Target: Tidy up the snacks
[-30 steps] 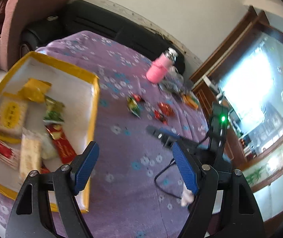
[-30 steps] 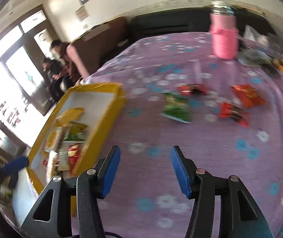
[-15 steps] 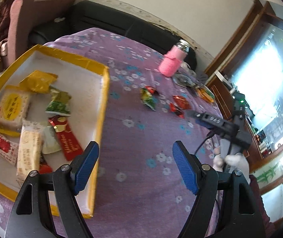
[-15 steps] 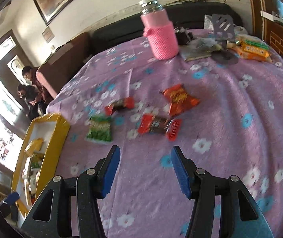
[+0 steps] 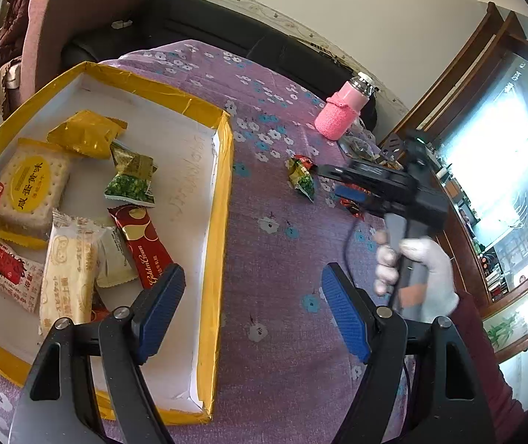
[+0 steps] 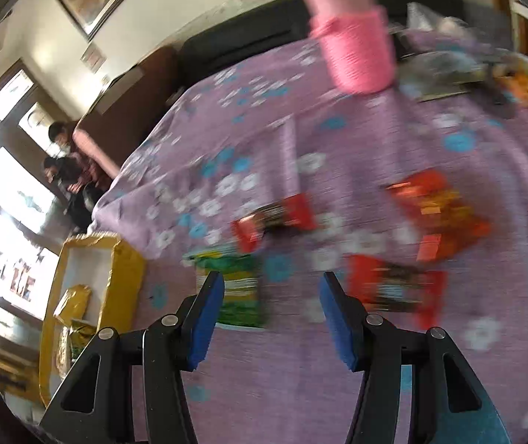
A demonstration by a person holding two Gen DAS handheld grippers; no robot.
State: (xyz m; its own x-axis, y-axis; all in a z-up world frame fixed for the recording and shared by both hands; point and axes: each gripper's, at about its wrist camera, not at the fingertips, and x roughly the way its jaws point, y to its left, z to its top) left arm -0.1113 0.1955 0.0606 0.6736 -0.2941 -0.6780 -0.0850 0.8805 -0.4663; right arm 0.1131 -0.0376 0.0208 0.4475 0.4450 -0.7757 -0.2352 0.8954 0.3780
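The right tool (image 6: 271,318) has swung away from the yellow tray (image 6: 125,285) and closed in on the loose snacks; spread and empty, it hangs just over the green packet (image 6: 240,288), likely the next pick. The left tool (image 5: 253,310), also spread and empty, waits at the tray's edge. Only the left view shows the snacks already packed in the tray; only the right shows the red packets (image 6: 393,288) beyond.

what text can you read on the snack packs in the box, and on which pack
"Golden Crown": red pack in the yellow box.
"咸蛋黄味": yellow oval on the cracker pack.
Cream pack and red-and-white pack: print too small to read.
Faint handwriting on the box floor: not legible.
Right wrist view: loose snacks too blurred to read.
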